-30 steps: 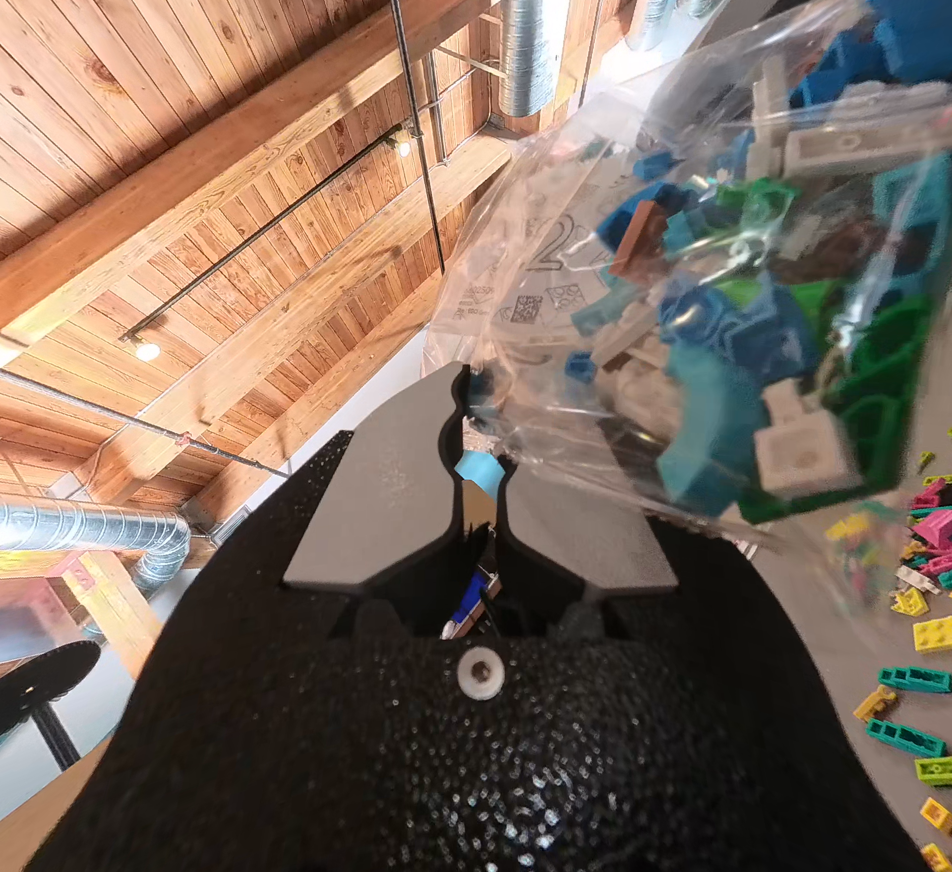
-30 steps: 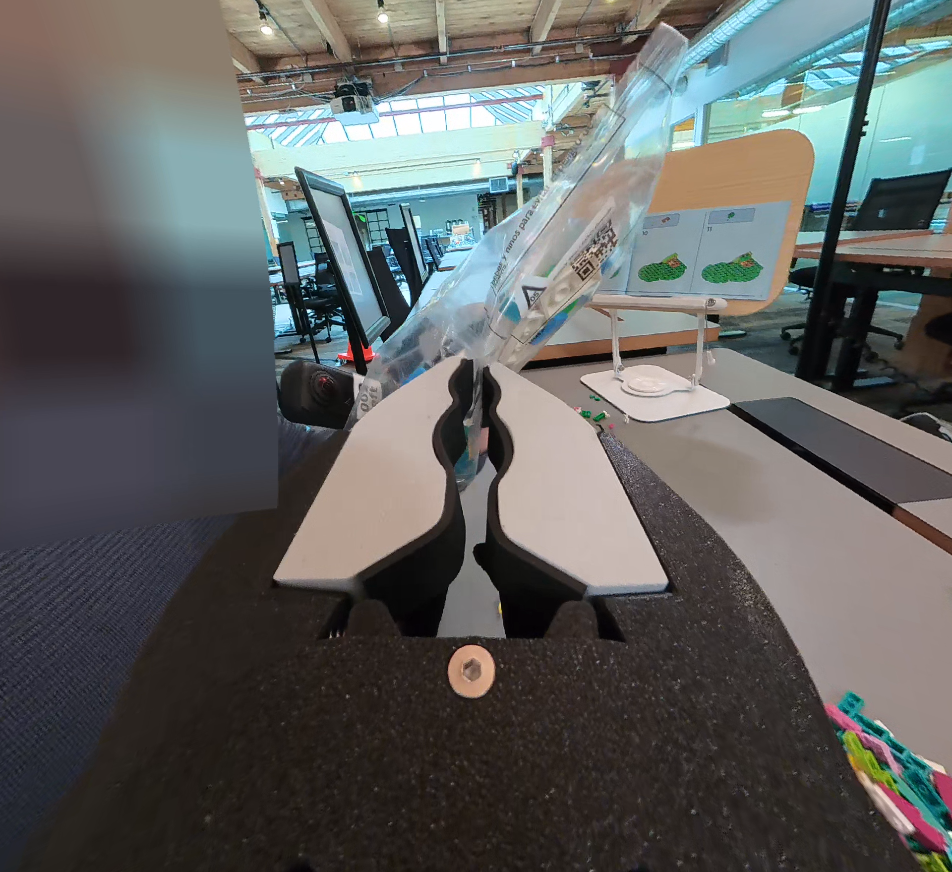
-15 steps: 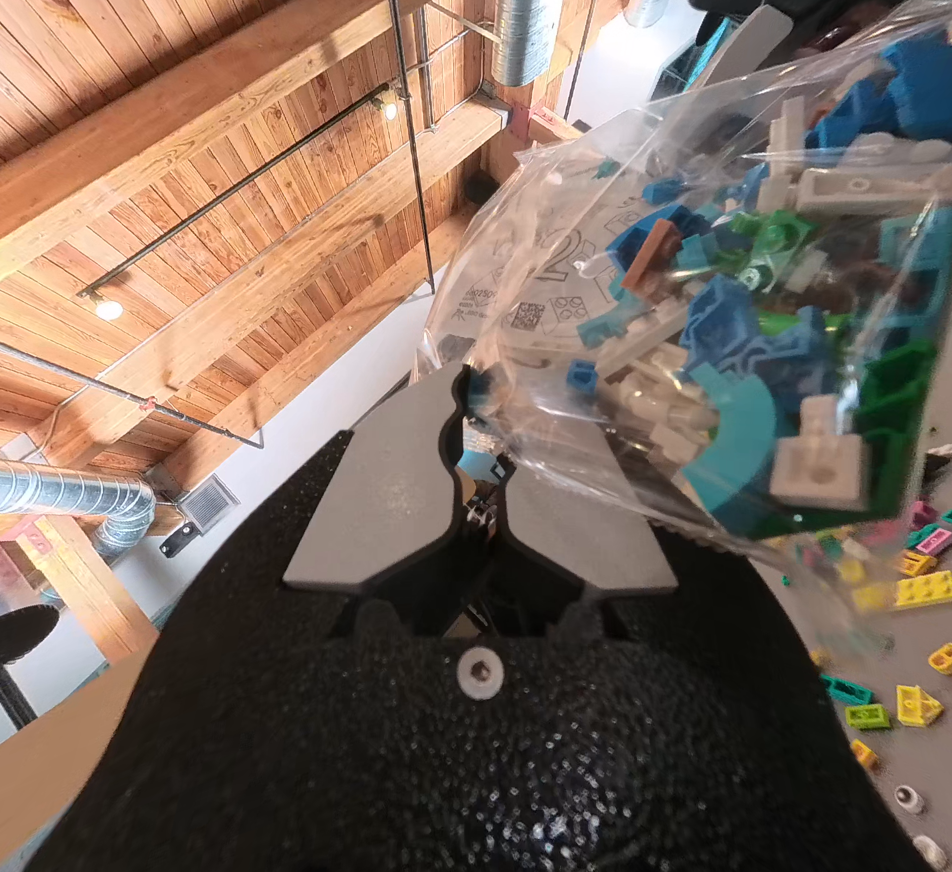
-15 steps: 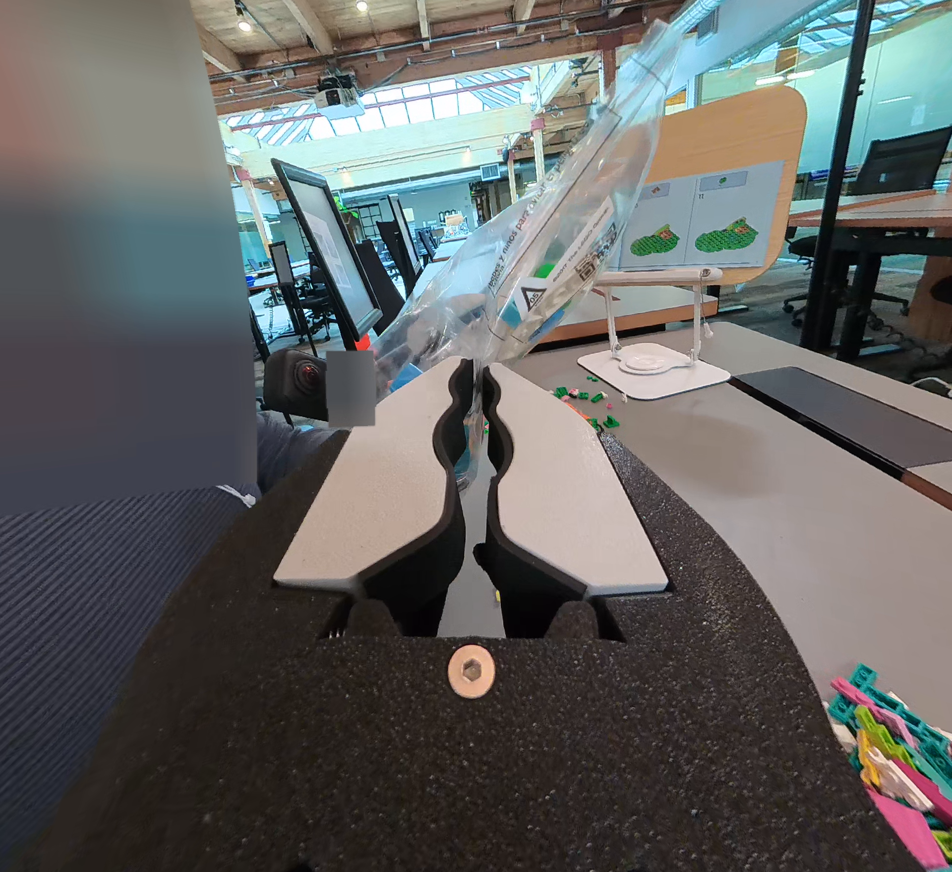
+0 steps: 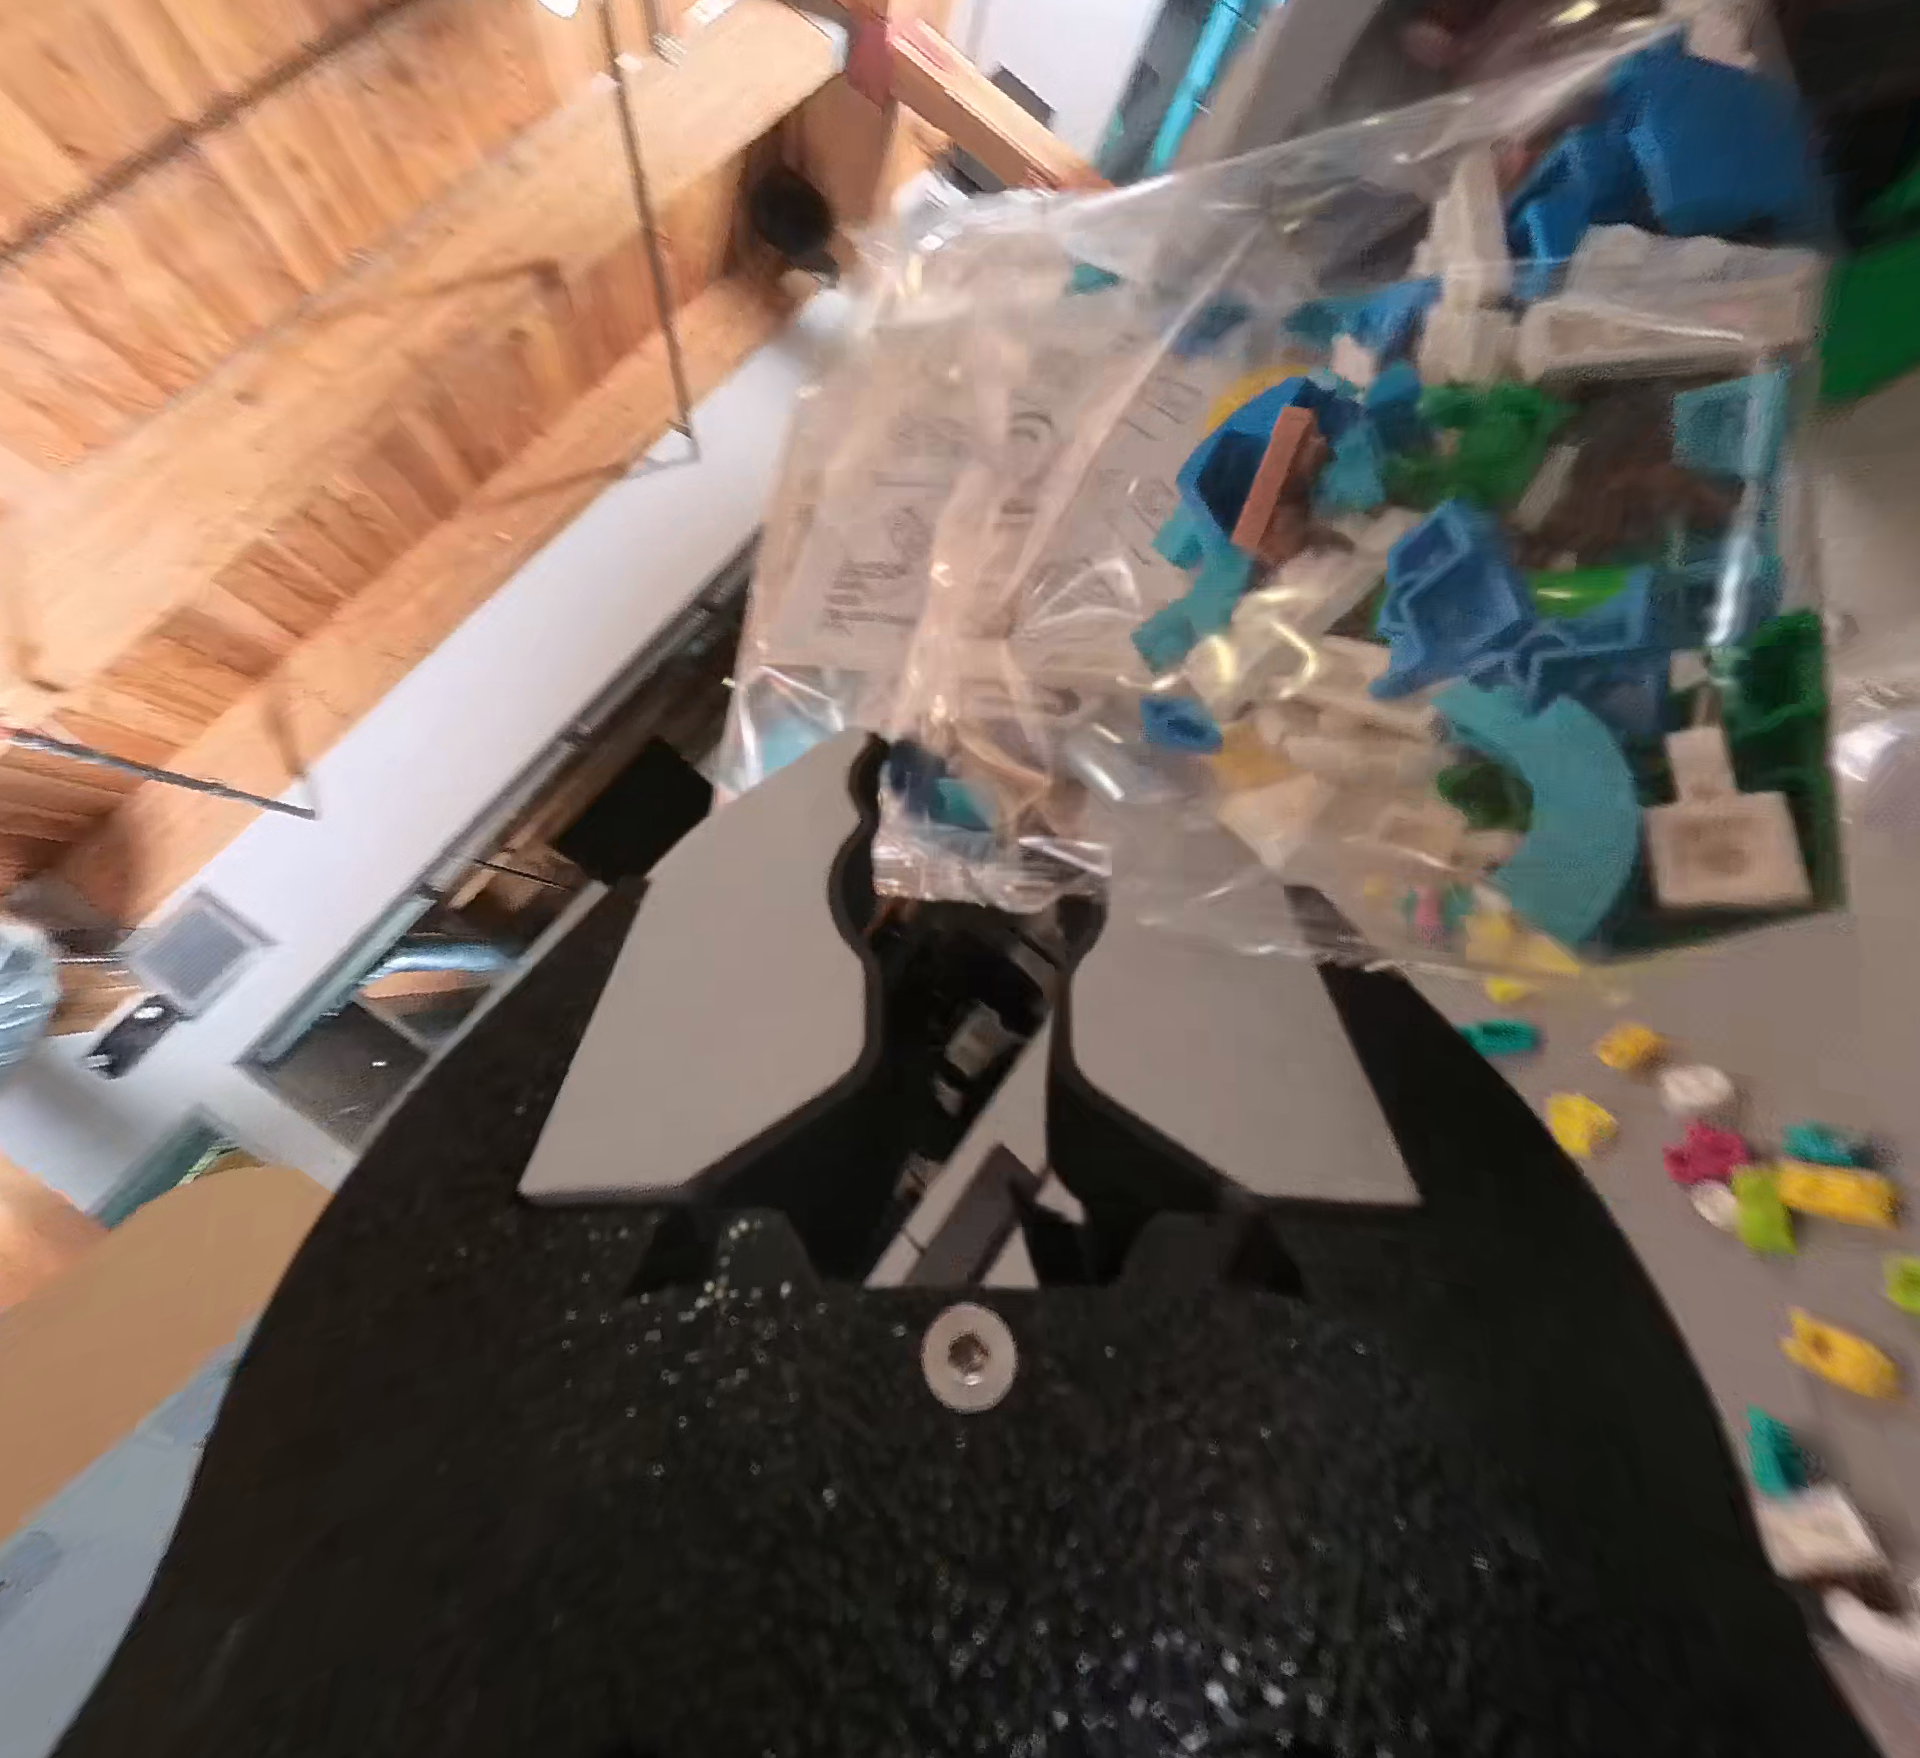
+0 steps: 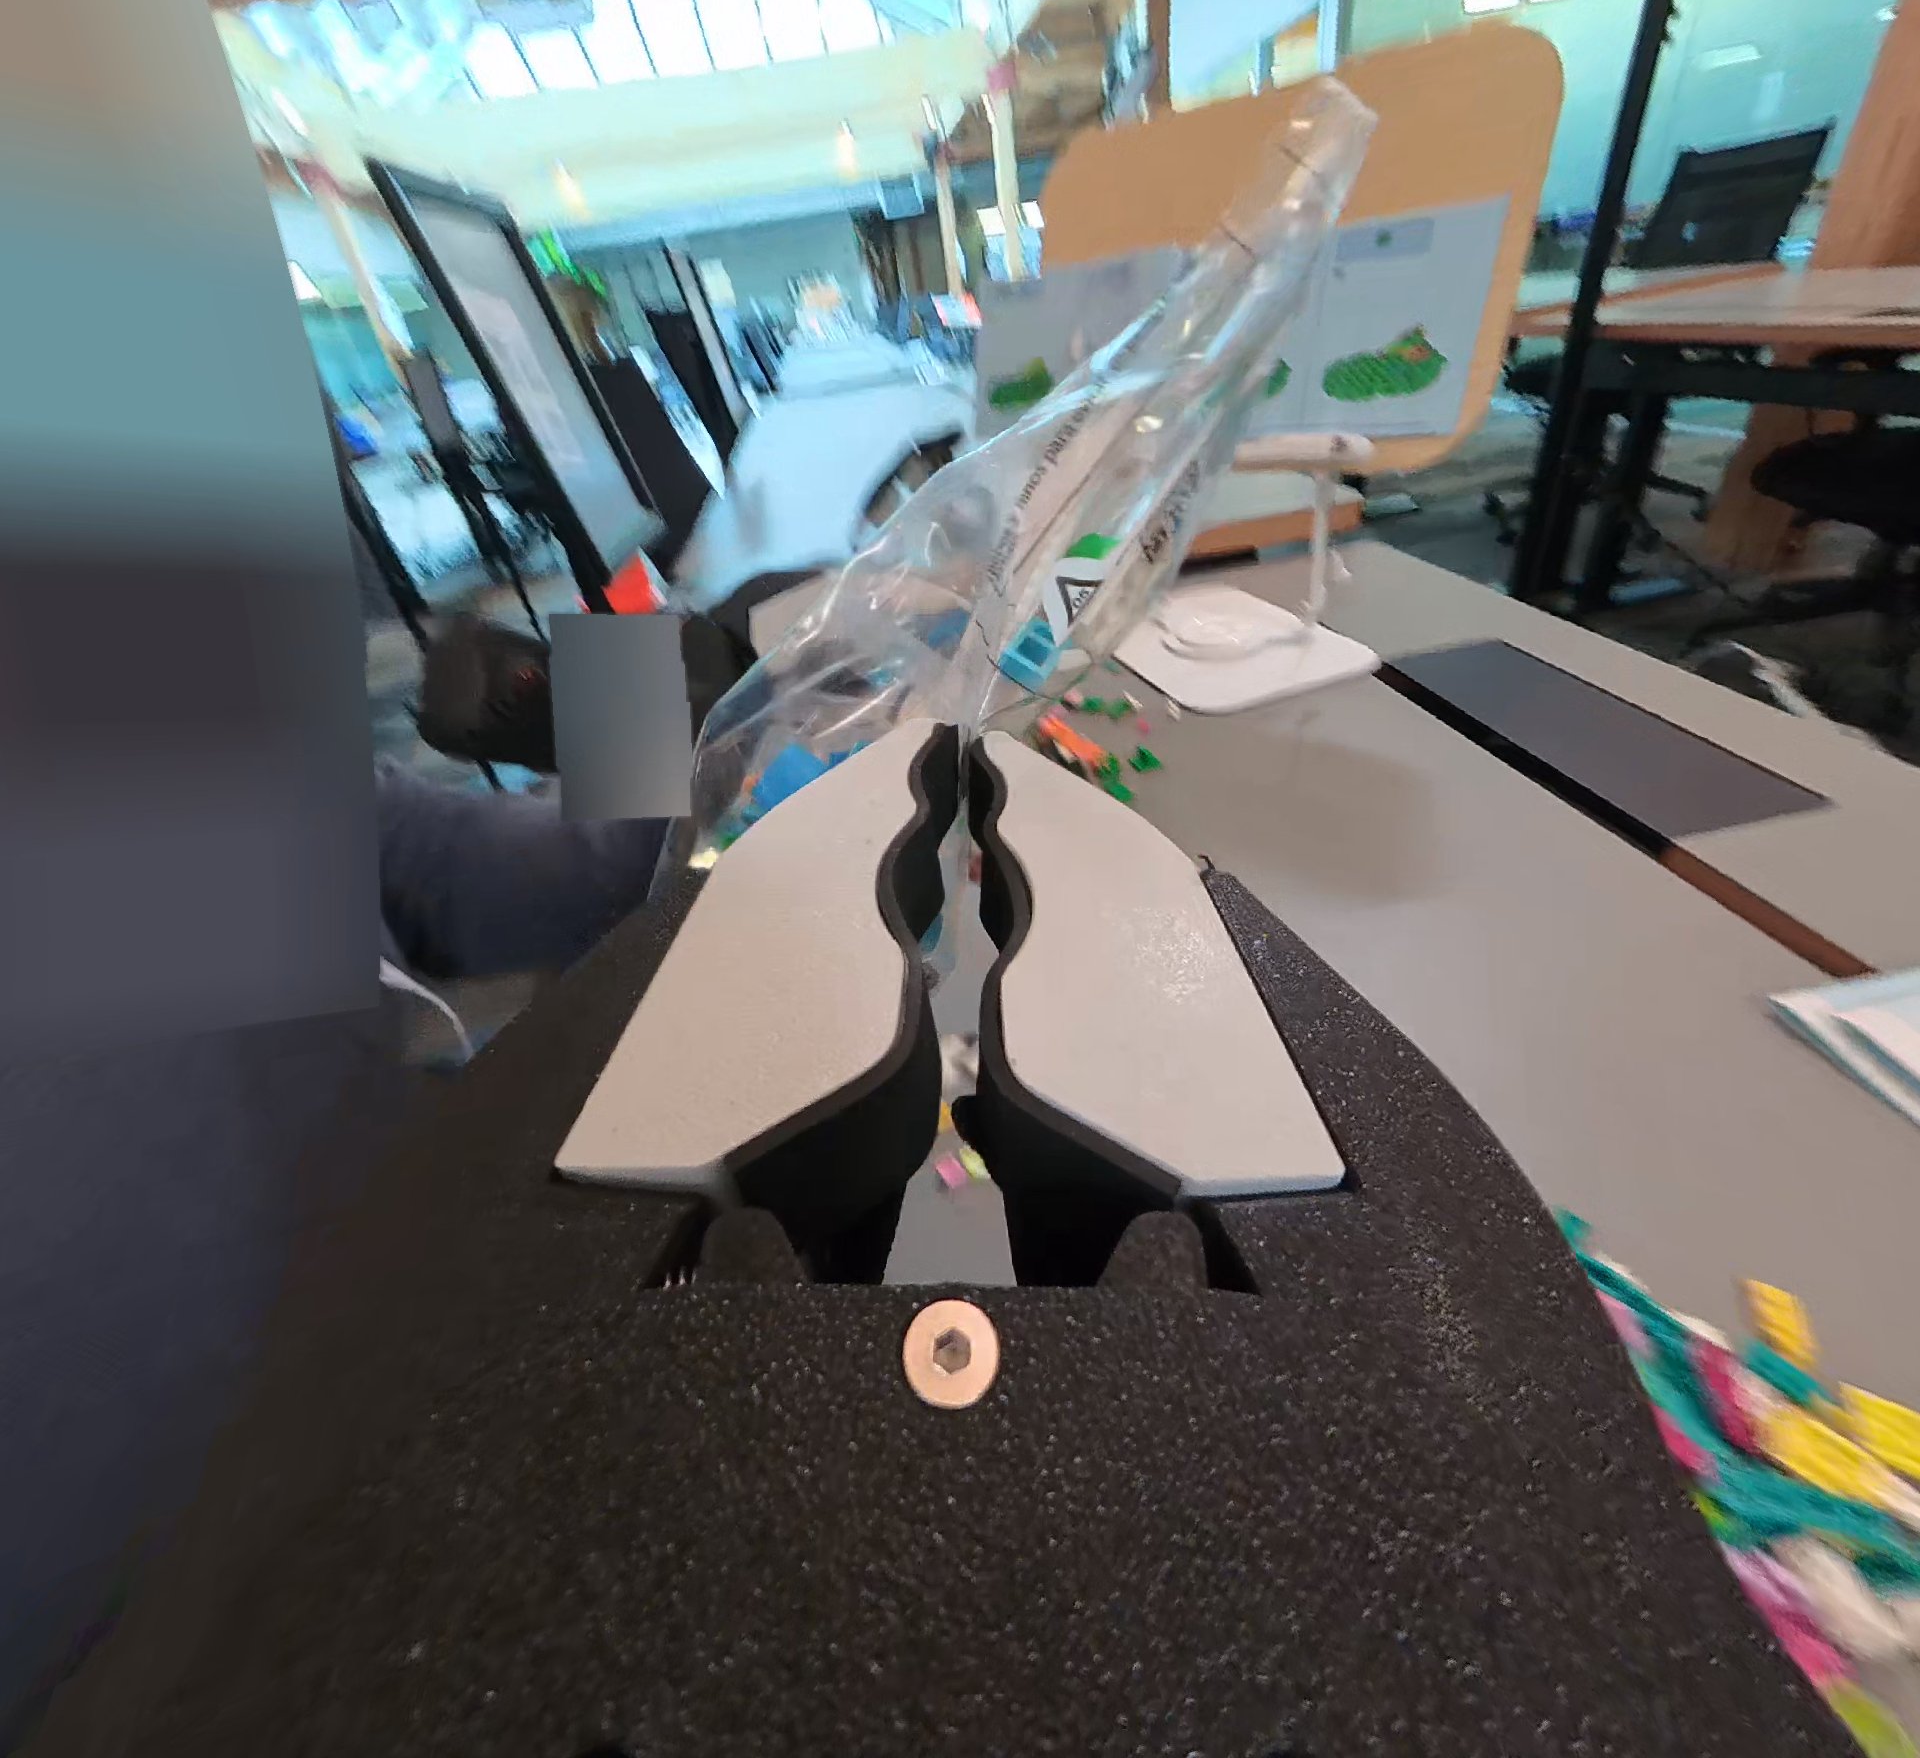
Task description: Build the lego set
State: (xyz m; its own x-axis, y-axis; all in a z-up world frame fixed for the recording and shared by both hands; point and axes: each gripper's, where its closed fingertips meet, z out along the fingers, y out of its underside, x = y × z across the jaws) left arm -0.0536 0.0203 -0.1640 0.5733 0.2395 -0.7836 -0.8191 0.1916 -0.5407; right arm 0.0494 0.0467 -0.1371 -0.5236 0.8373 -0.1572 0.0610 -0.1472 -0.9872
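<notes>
A clear plastic bag of bricks (image 5: 1351,565) hangs in the air between both grippers, with blue, teal, green and white pieces bunched at its lower end. My left gripper (image 5: 977,773) is tilted up toward the ceiling. Its jaws stand a little apart with the bag's bunched corner and a small blue piece between them. My right gripper (image 6: 961,742) is shut on another edge of the bag (image 6: 1091,503), whose empty top rises up and to the right. Both views are blurred by motion.
Loose bricks (image 5: 1766,1189) lie scattered on the grey table (image 6: 1455,877), with a mixed pile (image 6: 1818,1448) at the right gripper's lower right. An instruction sheet (image 6: 1382,337) stands on a white holder (image 6: 1247,659). Small green and orange bricks (image 6: 1081,752) lie near it. A person's dark sleeve (image 6: 499,867) is on the left. Spacing between my two grippers at the tips: around 12 centimeters.
Both grippers have swung downward with the bag, so more of the table and loose bricks shows. The left jaws stand wider apart than before. The right gripper's hold is unchanged.
</notes>
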